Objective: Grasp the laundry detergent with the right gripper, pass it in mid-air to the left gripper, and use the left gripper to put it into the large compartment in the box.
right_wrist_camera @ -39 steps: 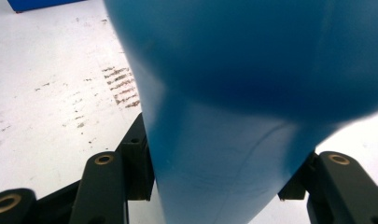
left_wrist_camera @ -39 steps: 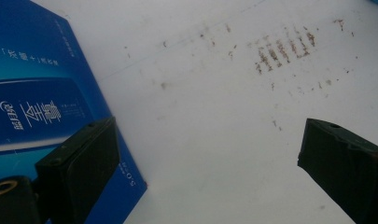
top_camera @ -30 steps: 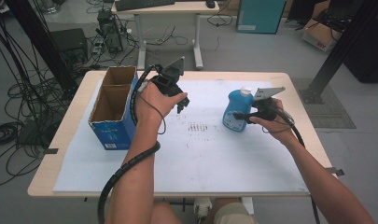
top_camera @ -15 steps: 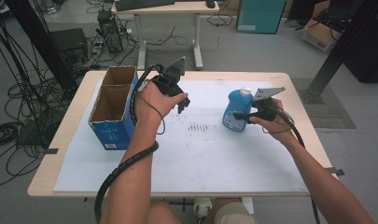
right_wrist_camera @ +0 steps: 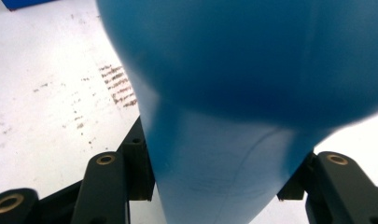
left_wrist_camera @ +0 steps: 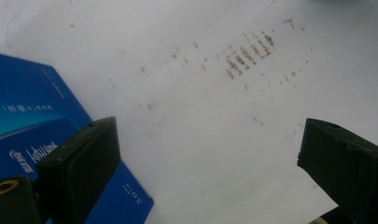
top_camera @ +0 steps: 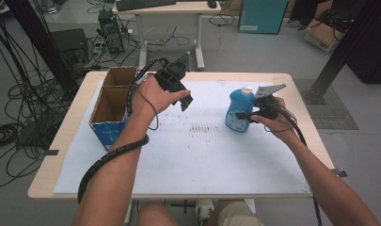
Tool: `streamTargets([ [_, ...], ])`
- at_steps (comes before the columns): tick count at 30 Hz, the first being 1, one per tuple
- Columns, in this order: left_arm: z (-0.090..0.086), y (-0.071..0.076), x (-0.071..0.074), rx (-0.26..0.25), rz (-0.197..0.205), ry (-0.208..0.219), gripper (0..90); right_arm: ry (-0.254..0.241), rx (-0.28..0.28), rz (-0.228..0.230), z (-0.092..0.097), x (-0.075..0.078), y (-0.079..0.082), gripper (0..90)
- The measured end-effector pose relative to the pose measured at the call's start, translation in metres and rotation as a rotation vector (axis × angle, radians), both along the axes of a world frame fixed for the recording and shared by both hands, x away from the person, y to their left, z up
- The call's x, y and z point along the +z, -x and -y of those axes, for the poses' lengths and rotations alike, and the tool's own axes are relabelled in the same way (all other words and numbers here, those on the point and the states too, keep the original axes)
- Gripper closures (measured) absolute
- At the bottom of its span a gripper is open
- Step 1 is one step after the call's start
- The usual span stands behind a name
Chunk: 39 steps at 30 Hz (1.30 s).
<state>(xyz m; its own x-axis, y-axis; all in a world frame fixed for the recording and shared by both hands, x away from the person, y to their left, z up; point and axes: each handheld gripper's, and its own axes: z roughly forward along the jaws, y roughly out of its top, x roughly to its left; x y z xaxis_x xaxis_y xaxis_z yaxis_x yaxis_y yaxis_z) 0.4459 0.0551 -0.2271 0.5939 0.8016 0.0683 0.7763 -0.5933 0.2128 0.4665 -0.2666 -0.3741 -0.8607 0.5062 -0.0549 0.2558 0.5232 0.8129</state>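
Note:
A blue plastic bottle [top_camera: 238,112] with a white cap stands upright on the white sheet at the right of the table. My right gripper [top_camera: 245,115] is shut on it from the right side, low on its body. In the right gripper view the blue bottle [right_wrist_camera: 233,107] sits wedged between both black jaws, which press its sides. My left gripper [top_camera: 184,100] hovers above the sheet left of centre, pointing down and to the right. Its jaws stand wide apart with nothing between them, and in its own view my left gripper [left_wrist_camera: 210,163] frames bare white sheet.
An open cardboard box with blue sides [top_camera: 109,108] stands at the table's left; its blue corner [left_wrist_camera: 32,135] lies close under the left jaw. Brown scuff marks [top_camera: 200,128] dot the sheet's middle. Desks, cables and boxes stand on the floor beyond the far edge.

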Motion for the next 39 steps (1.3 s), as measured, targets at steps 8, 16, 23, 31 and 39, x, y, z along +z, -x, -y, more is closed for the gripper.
streamTargets([
  [8,-0.001,-0.010,0.025,-0.149,0.007,-0.020,5.8,-0.051,0.011,-0.013,0.000,0.025,-0.007,44.7],
  [16,-0.001,-0.018,0.050,-0.279,0.039,-0.033,5.9,-0.072,0.031,-0.050,-0.009,0.051,-0.015,44.7],
  [23,-0.001,-0.027,0.064,-0.406,0.041,-0.025,5.7,-0.062,0.115,-0.079,-0.045,0.081,-0.026,44.7],
  [31,0.001,-0.026,0.074,-0.496,0.019,-0.023,5.3,-0.028,0.230,-0.080,-0.087,0.092,-0.026,44.7],
  [39,0.002,-0.010,0.075,-0.573,-0.011,-0.039,5.5,0.003,0.308,-0.084,-0.123,0.087,-0.012,44.6],
])
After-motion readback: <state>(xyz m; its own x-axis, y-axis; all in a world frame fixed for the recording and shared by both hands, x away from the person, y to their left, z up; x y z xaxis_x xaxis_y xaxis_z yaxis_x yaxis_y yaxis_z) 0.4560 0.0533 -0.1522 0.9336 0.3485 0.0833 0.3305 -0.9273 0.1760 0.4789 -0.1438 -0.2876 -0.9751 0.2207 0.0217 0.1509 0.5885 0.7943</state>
